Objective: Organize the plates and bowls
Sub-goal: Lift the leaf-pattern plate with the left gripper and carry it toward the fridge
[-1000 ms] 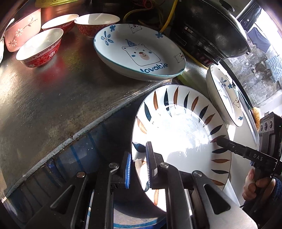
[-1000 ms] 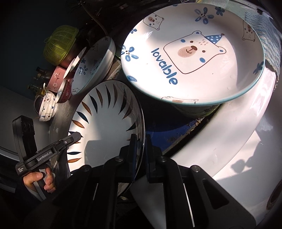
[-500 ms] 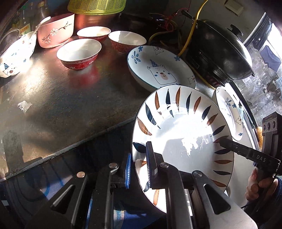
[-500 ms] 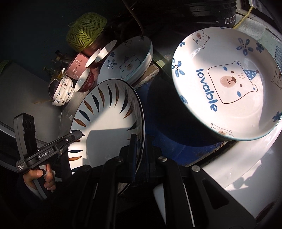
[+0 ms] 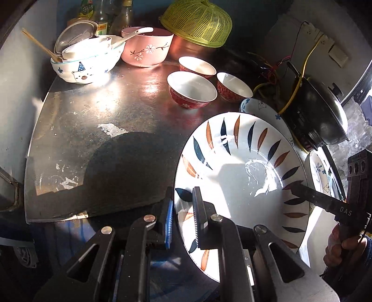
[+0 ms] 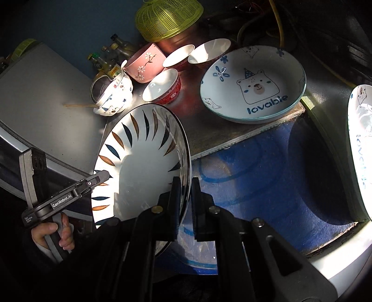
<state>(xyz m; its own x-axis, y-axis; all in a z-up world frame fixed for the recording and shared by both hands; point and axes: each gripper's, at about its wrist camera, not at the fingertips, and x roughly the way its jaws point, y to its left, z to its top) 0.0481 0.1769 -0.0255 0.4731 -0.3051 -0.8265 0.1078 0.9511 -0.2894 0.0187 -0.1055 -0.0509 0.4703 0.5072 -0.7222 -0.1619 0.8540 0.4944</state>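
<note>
Home kitchen, indicated by worn steel counter [image 5: 97,130], red-patterned rice bowls [image 5: 191,89], upturned yellow-green plastic basket [image 5: 197,22], condiment bottles [image 6: 109,62], black lidded cooker [image 5: 323,116].

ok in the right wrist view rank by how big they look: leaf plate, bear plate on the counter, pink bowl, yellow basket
1. leaf plate, though it is nearest the camera, so this is unsure
2. bear plate
3. yellow basket
4. pink bowl

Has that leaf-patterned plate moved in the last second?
Yes. The leaf-patterned plate, gripped by both grippers, has drawn back from the bear plate on the counter, which looked closer earlier.
</note>
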